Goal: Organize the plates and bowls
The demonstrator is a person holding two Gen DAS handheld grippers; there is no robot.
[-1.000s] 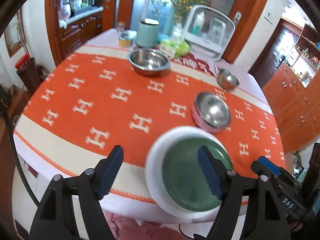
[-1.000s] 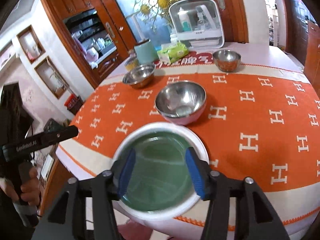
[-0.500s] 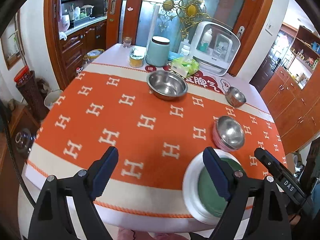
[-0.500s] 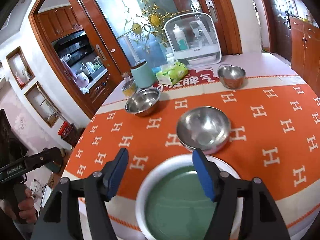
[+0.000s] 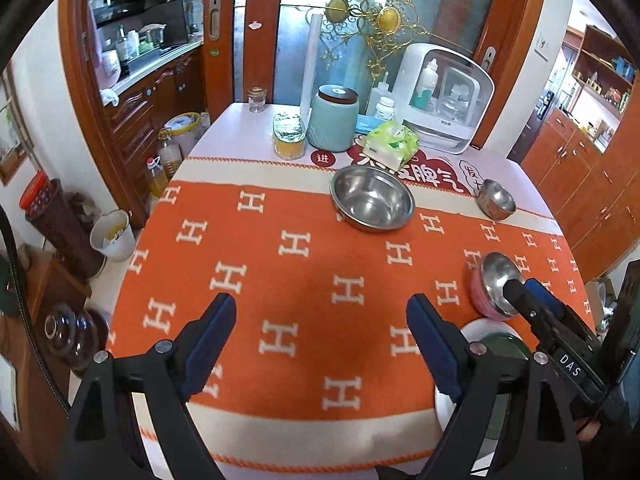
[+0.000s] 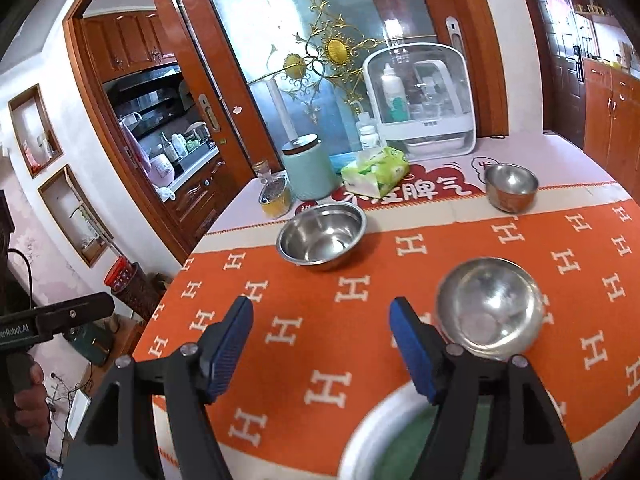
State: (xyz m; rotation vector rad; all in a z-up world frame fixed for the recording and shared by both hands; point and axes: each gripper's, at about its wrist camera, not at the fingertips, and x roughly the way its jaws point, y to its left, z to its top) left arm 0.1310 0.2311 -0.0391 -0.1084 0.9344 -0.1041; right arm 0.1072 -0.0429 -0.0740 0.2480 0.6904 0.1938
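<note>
Both your claws are empty: left claw (image 5: pixel 320 344) wide open, right claw (image 6: pixel 322 344) just opening. The plates (image 6: pixel 374 432) sit below-right of it at the worktop (image 6: pixel 320 360) edge; clip them and they'll slide off.

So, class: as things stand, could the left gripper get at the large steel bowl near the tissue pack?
Probably yes. The left gripper is open and empty, and only bare orange cloth lies between it and the large steel bowl. Nothing sits in the bowl or against its rim.
</note>
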